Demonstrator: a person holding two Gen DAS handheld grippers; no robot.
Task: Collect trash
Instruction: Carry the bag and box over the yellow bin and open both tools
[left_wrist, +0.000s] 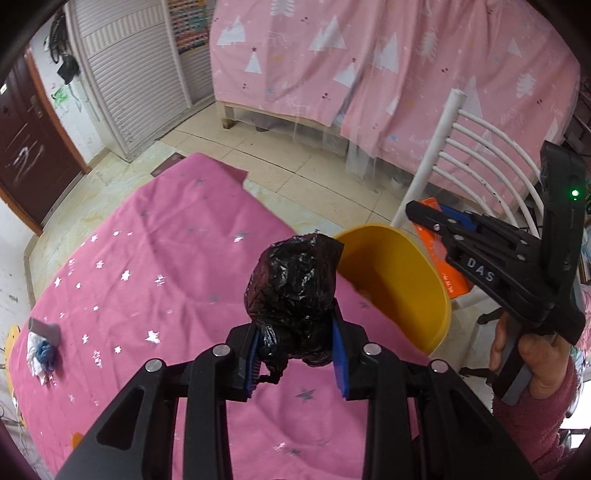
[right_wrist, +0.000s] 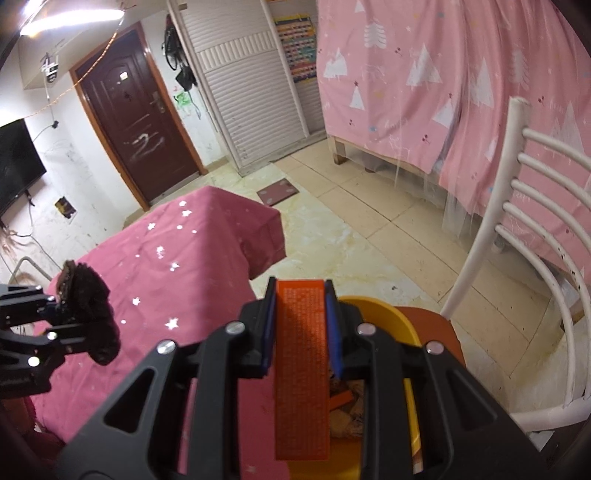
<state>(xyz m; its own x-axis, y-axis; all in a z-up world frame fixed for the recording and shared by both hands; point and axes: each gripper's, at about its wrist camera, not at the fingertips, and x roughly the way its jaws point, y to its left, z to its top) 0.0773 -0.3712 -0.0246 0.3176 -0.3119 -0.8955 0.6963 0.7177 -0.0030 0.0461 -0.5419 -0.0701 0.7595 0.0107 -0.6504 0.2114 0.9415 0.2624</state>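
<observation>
Left wrist view: left gripper (left_wrist: 297, 354) has its jaws clamped on a crumpled black plastic bag wad (left_wrist: 293, 295), carried in the air above the tabletop with its pink star-print cloth (left_wrist: 147, 266). Just beyond the wad, at the tabletop's right edge, sits the round yellow plastic bin (left_wrist: 402, 280), mouth tilted toward the camera. Right gripper (left_wrist: 436, 225) comes in from the right in a person's hand (left_wrist: 532, 354), with a flat orange cardboard box (left_wrist: 441, 254) showing behind its jaws, over the bin's far side. Still on the cloth, far left and well apart from the bin: a small white-and-blue crumpled paper scrap (left_wrist: 41, 354) touching a short grey tube (left_wrist: 45, 328).

Right wrist view: right gripper (right_wrist: 301, 332) jaws are closed on the orange box (right_wrist: 303, 369), held upright by its narrow sides directly over the yellow bin (right_wrist: 384, 317). Brownish scraps already lie inside the bin. Left gripper (right_wrist: 61, 325) with the black wad (right_wrist: 88, 314) is at frame left, over the cloth (right_wrist: 177, 258). White metal chair (right_wrist: 517, 236) stands beside the bin.

Step, as I judge it: both pieces in transit to drop-off; the box is about placed, the wad is short of the rim. Next: part the right jaws so the box falls in, bring the wad over the bin's mouth and release, then go back for the scrap and tube.
</observation>
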